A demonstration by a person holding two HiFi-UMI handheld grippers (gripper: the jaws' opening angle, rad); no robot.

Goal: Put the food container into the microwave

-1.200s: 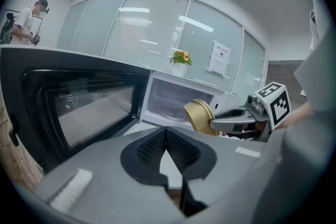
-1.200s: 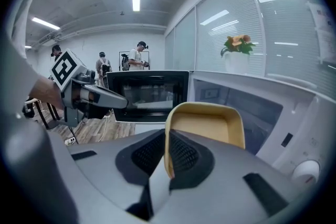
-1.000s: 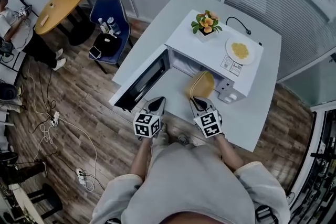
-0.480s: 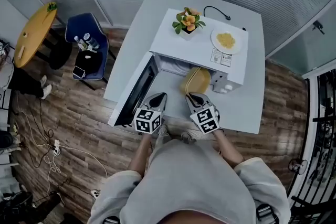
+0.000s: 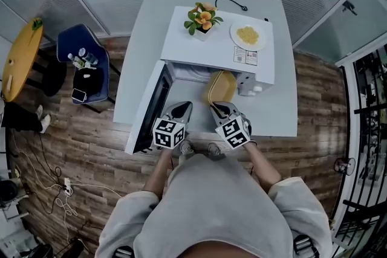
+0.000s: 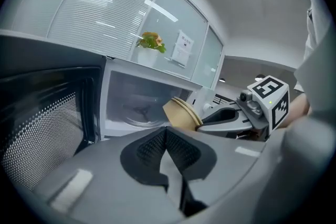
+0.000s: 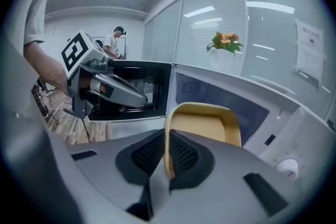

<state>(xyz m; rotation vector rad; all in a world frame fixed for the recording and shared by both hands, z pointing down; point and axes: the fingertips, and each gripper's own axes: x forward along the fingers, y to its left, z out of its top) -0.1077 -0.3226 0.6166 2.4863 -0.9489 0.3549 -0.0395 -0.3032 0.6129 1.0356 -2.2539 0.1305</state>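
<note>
While pinching the container (image 5: 220, 87) by its rim, on edge, holds it at the microwave (image 5: 193, 48) mouth with the right gripper (image 5: 217, 109); cavity straight ahead, long axis pointing in. Rests left gripper (image 5: 182, 107) closed, empty, alongside, nearer the open door (image 5: 151, 107). Cannot read the label (image 5: 243, 56) on top.

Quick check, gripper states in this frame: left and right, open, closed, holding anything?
Left gripper: closed, nothing between its jaws.
Right gripper: closed on the rim of the yellow food container.
</note>
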